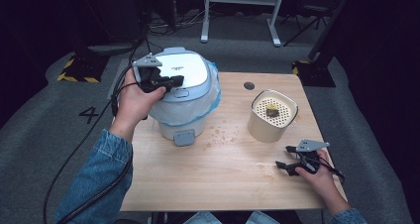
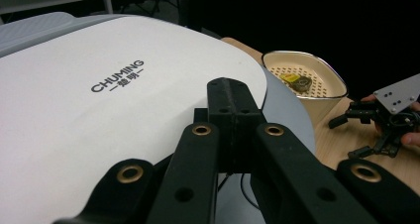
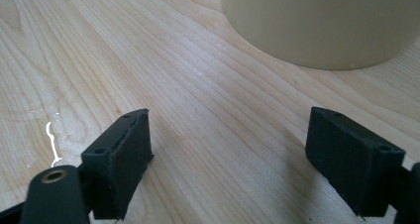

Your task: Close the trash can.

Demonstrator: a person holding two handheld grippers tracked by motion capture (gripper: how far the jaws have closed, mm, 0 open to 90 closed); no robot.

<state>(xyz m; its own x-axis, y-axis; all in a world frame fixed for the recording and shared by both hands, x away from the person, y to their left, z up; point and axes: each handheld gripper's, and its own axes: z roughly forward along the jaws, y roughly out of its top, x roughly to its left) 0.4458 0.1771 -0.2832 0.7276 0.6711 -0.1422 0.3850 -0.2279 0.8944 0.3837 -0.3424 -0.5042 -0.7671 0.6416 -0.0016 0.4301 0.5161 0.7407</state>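
Observation:
A white and pale-blue lidded bin lined with a blue plastic bag stands at the table's back left. Its white lid reads "CHUMING". My left gripper rests shut on top of that lid, jaws pressed together with nothing between them. A cream container with a perforated insert stands at the right and holds a small yellow and dark scrap. My right gripper lies open low over the table, in front of the cream container, jaws wide apart and empty.
Crumbs are scattered on the wooden table between bin and container. A round cable hole sits near the back edge. Cables trail off the table's left side. Grey floor and a white desk frame lie beyond.

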